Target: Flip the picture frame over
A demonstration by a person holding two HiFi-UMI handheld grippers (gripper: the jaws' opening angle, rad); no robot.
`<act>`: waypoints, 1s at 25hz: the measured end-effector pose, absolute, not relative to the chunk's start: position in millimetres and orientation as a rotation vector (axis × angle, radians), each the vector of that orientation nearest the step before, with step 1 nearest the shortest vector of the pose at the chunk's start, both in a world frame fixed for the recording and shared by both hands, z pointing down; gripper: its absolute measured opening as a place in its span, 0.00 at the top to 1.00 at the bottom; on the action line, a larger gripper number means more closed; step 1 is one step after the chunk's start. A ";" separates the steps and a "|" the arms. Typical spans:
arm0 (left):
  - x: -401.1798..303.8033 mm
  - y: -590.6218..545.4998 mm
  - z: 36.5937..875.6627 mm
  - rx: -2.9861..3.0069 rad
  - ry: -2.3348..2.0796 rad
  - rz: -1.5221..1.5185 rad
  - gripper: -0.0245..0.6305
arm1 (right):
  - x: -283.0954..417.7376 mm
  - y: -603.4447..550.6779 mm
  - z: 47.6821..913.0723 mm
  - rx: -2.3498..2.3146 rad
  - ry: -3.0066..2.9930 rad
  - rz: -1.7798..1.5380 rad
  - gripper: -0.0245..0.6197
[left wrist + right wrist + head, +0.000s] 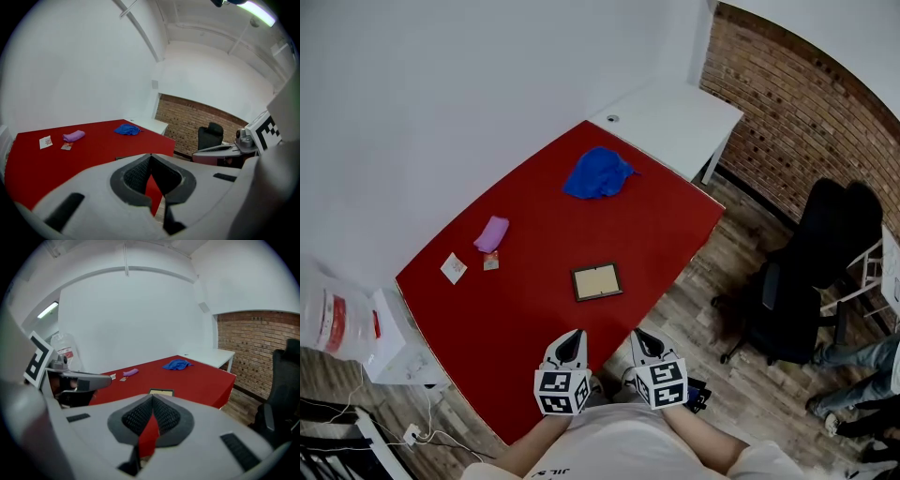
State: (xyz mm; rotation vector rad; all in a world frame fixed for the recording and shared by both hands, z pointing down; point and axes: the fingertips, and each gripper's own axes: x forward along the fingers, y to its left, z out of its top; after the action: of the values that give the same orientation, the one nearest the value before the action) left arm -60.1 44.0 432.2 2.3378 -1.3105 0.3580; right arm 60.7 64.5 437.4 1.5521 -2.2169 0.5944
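Fingers closed tight, empty, on left gripper [573, 339] and right gripper [641, 339]. Ahead, well apart: picture frame [596, 281] flat on counter [525, 309], untouched. Nothing done yet; reach, grip, flip all left.

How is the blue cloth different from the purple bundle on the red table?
The blue cloth is clearly larger than the purple bundle. The blue cloth lies spread in a crumpled heap; the purple bundle is a compact oblong. The blue cloth sits near the white table; the purple bundle lies beside two small cards. Both rest on the red table.
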 end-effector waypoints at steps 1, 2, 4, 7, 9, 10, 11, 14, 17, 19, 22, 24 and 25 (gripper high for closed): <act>-59.9 41.3 432.7 2.333 -1.317 0.358 0.95 | 61.5 61.1 438.7 1.546 -2.219 0.596 0.95; -60.2 39.0 433.5 2.327 -1.325 0.358 0.95 | 61.9 58.3 440.3 1.538 -2.221 0.599 0.95; -61.9 35.5 435.5 2.312 -1.341 0.363 0.95 | 61.1 53.5 442.4 1.518 -2.228 0.603 0.95; -65.9 31.9 438.6 2.292 -1.357 0.370 0.95 | 57.8 46.9 444.3 1.497 -2.238 0.606 0.95; -69.0 29.9 440.5 2.279 -1.367 0.370 0.95 | 55.3 43.0 446.9 1.487 -2.240 0.615 0.95; -70.6 28.2 440.6 2.274 -1.374 0.367 0.95 | 54.1 40.8 448.2 1.481 -2.240 0.618 0.95; -72.4 25.8 440.4 2.270 -1.381 0.364 0.95 | 53.0 38.4 449.3 1.476 -2.240 0.621 0.95; -78.6 16.1 441.1 2.251 -1.405 0.357 0.95 | 49.4 30.9 452.7 1.458 -2.238 0.621 0.95; -83.4 6.5 444.1 2.233 -1.432 0.354 0.95 | 46.2 25.4 458.6 1.436 -2.234 0.622 0.95; -85.0 -0.8 447.2 2.233 -1.443 0.359 0.95 | 44.0 20.0 462.9 1.426 -2.232 0.624 0.95; -89.1 -14.3 455.9 2.230 -1.452 0.373 0.95 | 40.3 7.6 469.9 1.422 -2.231 0.629 0.95; -93.7 -24.0 463.7 2.228 -1.457 0.387 0.95 | 38.7 -1.6 475.4 1.421 -2.229 0.619 0.95; -96.2 -28.5 467.8 2.225 -1.458 0.396 0.95 | 38.1 -5.9 479.0 1.420 -2.226 0.614 0.95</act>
State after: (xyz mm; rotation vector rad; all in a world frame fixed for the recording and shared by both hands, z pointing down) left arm -96.2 -28.5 467.8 2.2250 -1.4583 0.3955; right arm 38.1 -5.9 479.0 1.4196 -2.2258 0.6142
